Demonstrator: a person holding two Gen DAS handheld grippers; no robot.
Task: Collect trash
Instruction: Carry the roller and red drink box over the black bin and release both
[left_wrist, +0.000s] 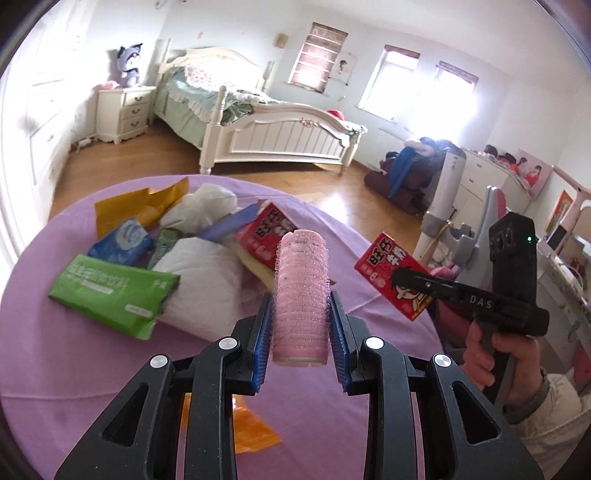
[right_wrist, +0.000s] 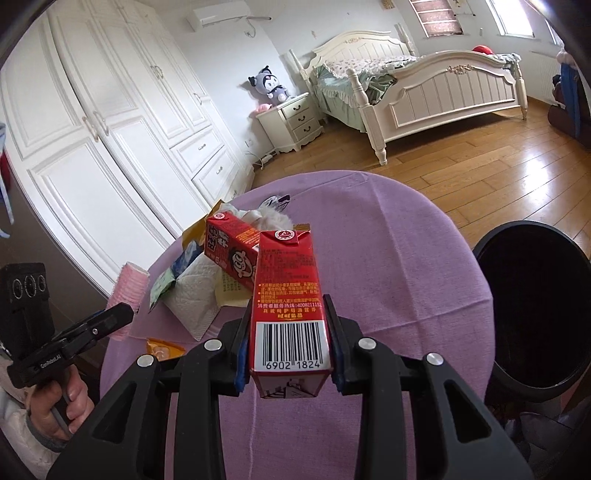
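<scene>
Purple-clothed round table (right_wrist: 406, 258) (bedroom, wooden floor (right_wrist: 480, 162))

Left gripper (left_wrist: 300, 325) and right gripper (right_wrist: 288, 343) both angle downward, jaws clamped on loads.

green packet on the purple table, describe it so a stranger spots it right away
On the round purple table, look at the near left edge of the trash pile. The green packet lies flat against a crumpled white paper towel; it is the only bright green wrapper with white lettering.
</scene>
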